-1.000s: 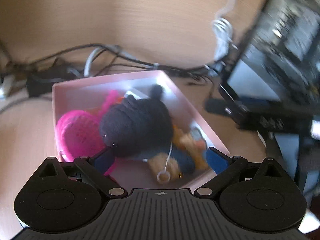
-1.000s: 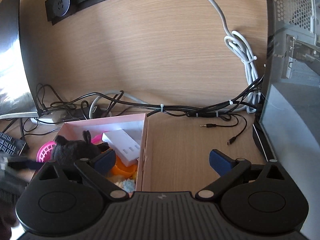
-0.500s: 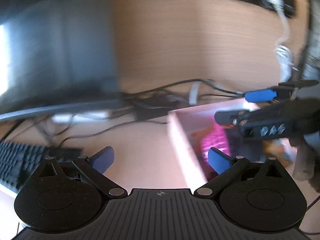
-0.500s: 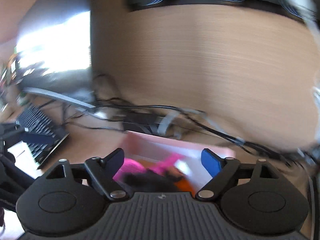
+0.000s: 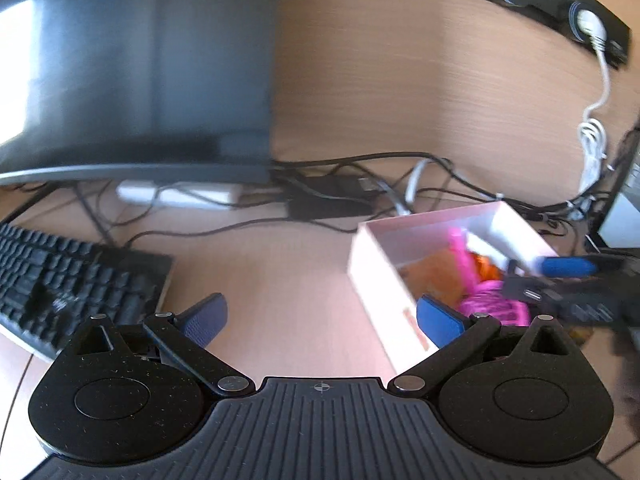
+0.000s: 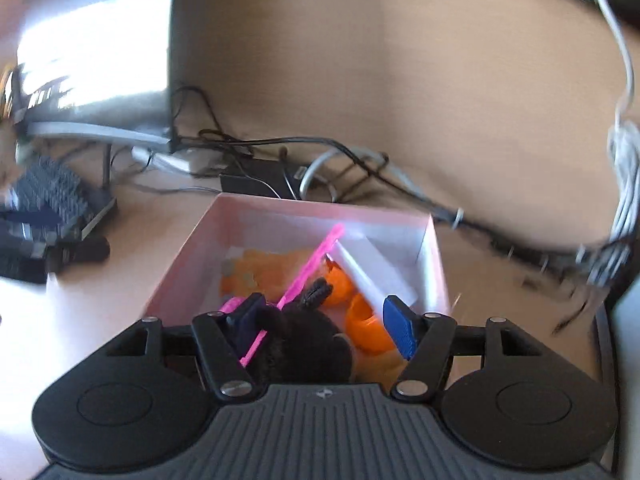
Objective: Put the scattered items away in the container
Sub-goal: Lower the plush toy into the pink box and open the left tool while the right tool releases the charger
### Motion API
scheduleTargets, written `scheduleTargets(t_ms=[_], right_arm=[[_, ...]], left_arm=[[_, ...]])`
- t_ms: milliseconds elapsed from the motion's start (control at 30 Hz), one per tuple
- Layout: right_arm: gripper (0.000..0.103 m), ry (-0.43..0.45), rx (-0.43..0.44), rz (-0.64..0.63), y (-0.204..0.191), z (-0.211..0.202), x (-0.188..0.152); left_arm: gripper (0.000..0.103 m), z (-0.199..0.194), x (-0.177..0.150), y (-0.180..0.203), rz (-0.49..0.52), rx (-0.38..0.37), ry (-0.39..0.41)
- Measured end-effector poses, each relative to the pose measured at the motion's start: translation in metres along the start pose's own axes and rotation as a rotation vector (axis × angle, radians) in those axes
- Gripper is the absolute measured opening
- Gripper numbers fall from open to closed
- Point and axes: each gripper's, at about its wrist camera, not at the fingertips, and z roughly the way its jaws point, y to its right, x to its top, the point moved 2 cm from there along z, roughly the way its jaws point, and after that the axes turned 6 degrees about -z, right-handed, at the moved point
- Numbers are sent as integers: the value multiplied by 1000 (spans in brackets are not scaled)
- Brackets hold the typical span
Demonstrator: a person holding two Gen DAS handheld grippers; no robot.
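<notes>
wooden desk [image 5: 280, 264] under us, our pink box [image 6: 192, 264] holds the toys. our right gripper [image 6: 324, 324] is closing around the black plush [image 6: 308, 344]; press it gently down. left gripper [image 5: 320, 316] hangs released.

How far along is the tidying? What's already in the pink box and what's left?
Mostly done: the pink box holds the black plush toy, pink scoop, white box and orange pieces. In hand: the right gripper is closing around the plush toy inside the box. The left gripper is open and empty. No loose items show on the desk beside the keyboard.
</notes>
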Motion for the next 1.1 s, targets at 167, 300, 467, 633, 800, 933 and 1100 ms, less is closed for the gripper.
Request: scheduleTargets(t_ms=[167,300,467,633,800,933,1100], right_arm=[[63,51,2,25,10,-3,14],[64,93,-68,-51,25,-32,12],[64,10,-12,-22,23,-23,1],[68,36,-64,2,23,-30,-17],[76,135,-36,22,30,-61,-35],[78,78,44,-85,23,-70,-58],[80,28,-33,-187,11,-60,-75]], left_arm=[[103,-9,-2,25,62,-61,-2],[103,-11,-17,45,106,-146,-53],[103,-7,-39,69,181,-204,-135],[103,6,-55,80,234,-156,-174],[103,11,-57,76,222,-146,-181],[103,14,-54,71,209,-141,-183],[103,16,-51,68,202,-144,-189]])
